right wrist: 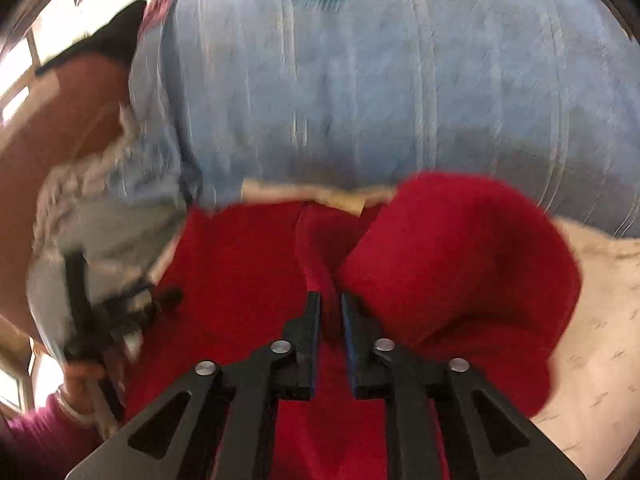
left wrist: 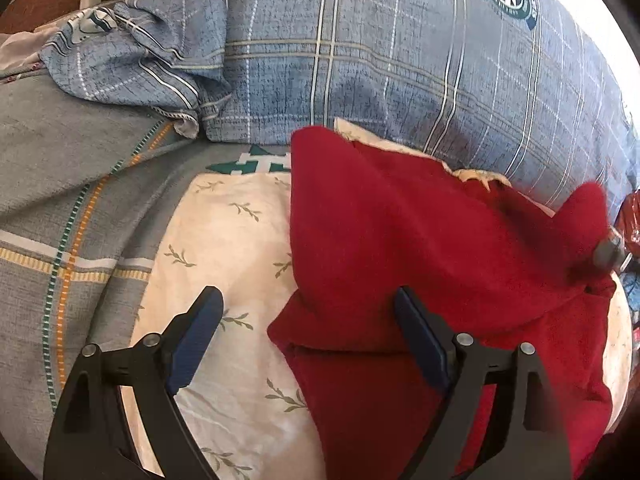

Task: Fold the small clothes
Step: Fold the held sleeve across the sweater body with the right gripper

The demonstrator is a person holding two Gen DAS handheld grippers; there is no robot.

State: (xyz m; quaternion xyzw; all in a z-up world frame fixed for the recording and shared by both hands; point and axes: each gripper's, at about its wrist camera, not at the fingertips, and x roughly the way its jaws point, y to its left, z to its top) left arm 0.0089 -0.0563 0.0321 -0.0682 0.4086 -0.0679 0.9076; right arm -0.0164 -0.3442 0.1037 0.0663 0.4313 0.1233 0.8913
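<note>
Left gripper (left wrist: 304, 320) jaws held wide, nothing gripped. Right gripper (right wrist: 330, 312) jaws parted narrowly; whether a ridge of red garment (left wrist: 400, 232) is pinched cannot be told. Garment lies partly folded on leaf-print cloth (left wrist: 232, 240); flap raised, flattening judged left.

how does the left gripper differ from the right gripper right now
The left gripper stands wide open; the right gripper is nearly closed, with only a narrow gap. The left gripper has nothing clamped, one finger over the leaf-print white sheet, the other over the red garment; the right gripper has a red fold in its gap, though whether it presses is unclear. The left wrist view is sharp, the right blurred. Both have black frames with blue pads.
</note>
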